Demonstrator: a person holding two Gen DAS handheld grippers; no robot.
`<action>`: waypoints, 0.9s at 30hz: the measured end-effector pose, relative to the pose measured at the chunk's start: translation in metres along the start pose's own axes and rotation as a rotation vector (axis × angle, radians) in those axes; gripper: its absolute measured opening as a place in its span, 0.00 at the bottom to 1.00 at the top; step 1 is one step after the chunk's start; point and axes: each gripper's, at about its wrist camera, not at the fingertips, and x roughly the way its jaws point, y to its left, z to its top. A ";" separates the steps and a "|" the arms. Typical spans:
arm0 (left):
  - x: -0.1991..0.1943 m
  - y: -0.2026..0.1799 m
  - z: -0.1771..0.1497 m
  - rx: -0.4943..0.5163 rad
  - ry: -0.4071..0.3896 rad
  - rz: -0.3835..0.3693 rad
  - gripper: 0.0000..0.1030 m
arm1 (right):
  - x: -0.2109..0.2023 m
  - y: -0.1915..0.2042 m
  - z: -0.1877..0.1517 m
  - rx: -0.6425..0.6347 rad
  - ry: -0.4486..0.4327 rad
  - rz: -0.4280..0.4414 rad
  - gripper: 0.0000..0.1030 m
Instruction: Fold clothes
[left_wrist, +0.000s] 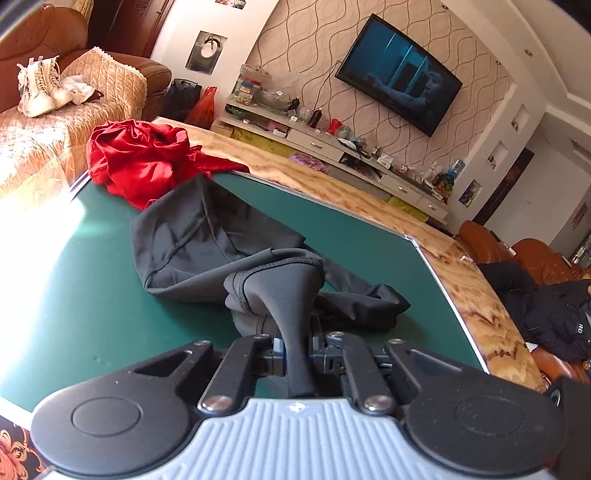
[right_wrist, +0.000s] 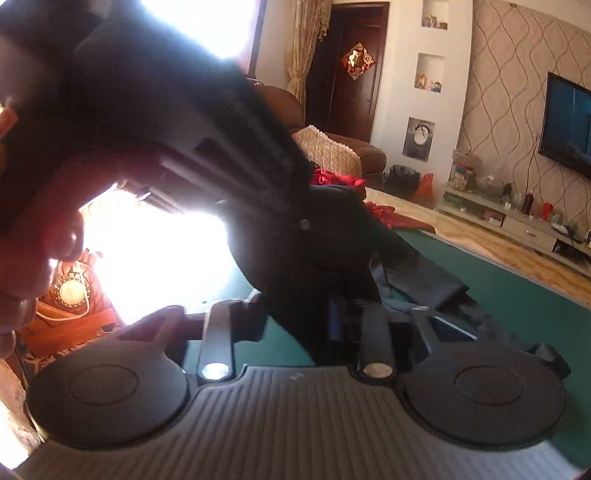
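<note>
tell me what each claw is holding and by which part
The left claw pinches the dark grey leggings by a bunched leg end. The right claw seems shut on dark fabric; which part cannot be told.

left tool (left_wrist: 298, 354): jaws clamped, tilted low | right tool (right_wrist: 314, 317): jaw state hidden, just behind left tool

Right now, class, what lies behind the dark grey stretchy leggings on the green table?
A crumpled red satin garment lies behind the dark grey stretchy leggings, on the green table. The leggings overlap its near edge, hiding that part.
</note>
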 end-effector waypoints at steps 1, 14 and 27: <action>0.003 0.000 0.002 -0.005 0.013 -0.013 0.09 | -0.001 -0.011 0.003 0.036 0.026 0.030 0.09; -0.008 -0.016 0.074 0.021 -0.056 -0.069 0.67 | -0.056 -0.219 0.143 0.403 0.036 -0.035 0.04; 0.008 0.011 0.017 -0.006 0.065 0.013 0.71 | -0.108 -0.333 0.210 0.538 -0.103 -0.322 0.04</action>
